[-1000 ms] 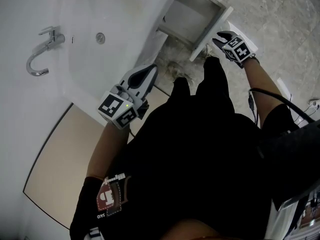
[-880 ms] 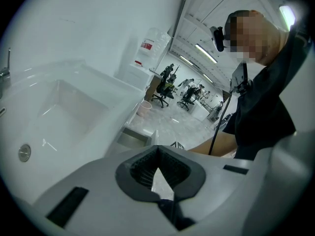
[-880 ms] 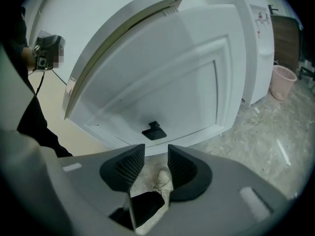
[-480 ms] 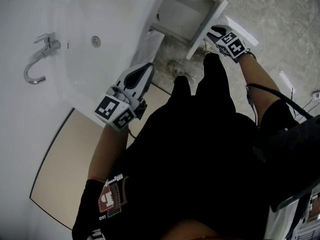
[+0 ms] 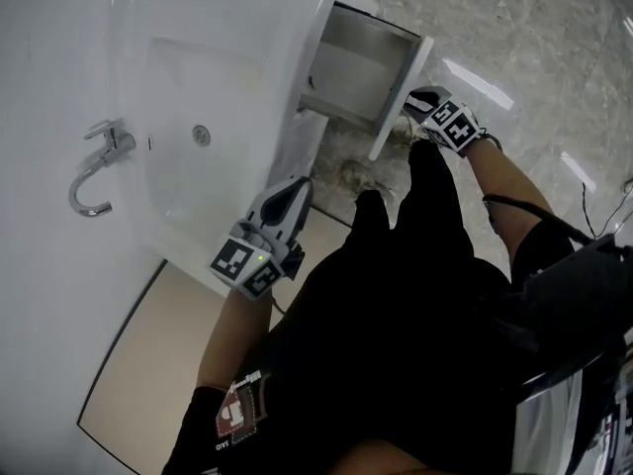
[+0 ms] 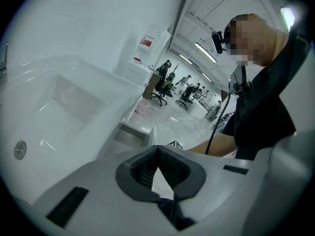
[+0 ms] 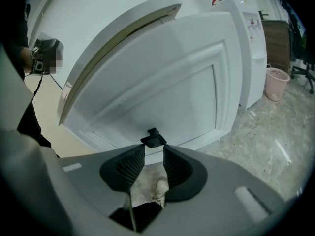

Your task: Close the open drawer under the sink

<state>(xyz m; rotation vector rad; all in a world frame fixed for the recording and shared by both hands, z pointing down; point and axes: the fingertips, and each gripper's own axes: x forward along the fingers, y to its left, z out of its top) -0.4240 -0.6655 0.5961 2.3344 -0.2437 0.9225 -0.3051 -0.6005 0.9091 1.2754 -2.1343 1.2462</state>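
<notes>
The drawer [image 5: 358,49] stood open under the sink [image 5: 213,72], its front panel [image 5: 401,95] pulled out over the marble floor [image 5: 524,28]. In the head view the right gripper [image 5: 413,103] sat against the outer face of that panel, but the jaws could not be read from there. The right gripper view supplied that: the right gripper [image 7: 154,146] had its jaws a narrow gap apart, closed on the small black knob [image 7: 153,138] at their very tips, with the white panel [image 7: 162,77] filling most of the picture and a pink bin [image 7: 275,82] far off to the right. The head view showed the left gripper [image 5: 298,188] raised beside the sink's front edge, well apart from the drawer, near the person's dark trousers [image 5: 406,265]. The left gripper view showed the left gripper [image 6: 156,150] with its jaw tips together and nothing between them. That view also looked along the basin to the drain [image 6: 19,150], caught the open drawer [image 6: 129,134] from the side, and took in office chairs [image 6: 162,85] and the person's forearm [image 6: 211,145], none of which the head view held. Only the head view showed the tap [image 5: 99,171] at the back of the sink and a beige stretch of floor [image 5: 148,364] at lower left.
</notes>
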